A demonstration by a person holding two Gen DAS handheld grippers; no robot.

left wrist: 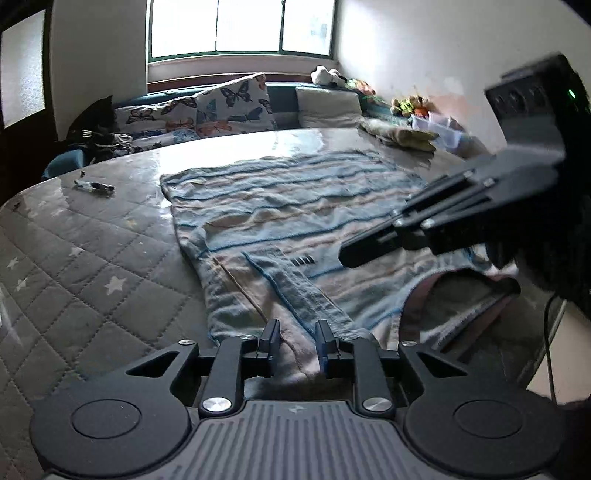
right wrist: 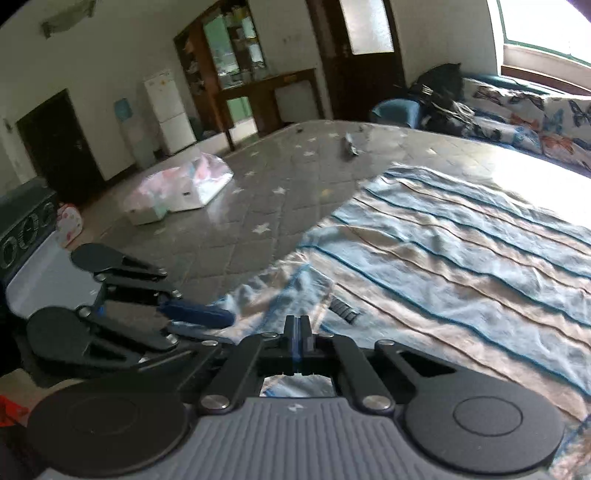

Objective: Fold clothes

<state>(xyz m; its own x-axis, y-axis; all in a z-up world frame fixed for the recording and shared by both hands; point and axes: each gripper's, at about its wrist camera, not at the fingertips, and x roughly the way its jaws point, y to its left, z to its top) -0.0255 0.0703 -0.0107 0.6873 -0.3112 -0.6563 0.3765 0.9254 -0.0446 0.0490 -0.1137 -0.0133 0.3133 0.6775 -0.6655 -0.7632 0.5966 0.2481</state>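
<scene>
Left gripper [left wrist: 295,334] is sitting low at the near edge of the striped garment [left wrist: 295,206], pointing along the table toward the window [left wrist: 240,27]; its jaws are parted, with a fold of the cloth lying between them, not pinched. Right gripper [right wrist: 296,326] is hovering over the garment's near right part, angled in from the right, fingers pressed together; whether any cloth is caught between them is not telling from either view. The garment is lying spread flat on the quilted star-pattern table cover [left wrist: 92,258], collar end nearest the grippers. A small dark object [left wrist: 94,185] is lying on the cover left of the garment, too blurred to identify. The right gripper's body is blurring and running off the frame edge in the left wrist view.
</scene>
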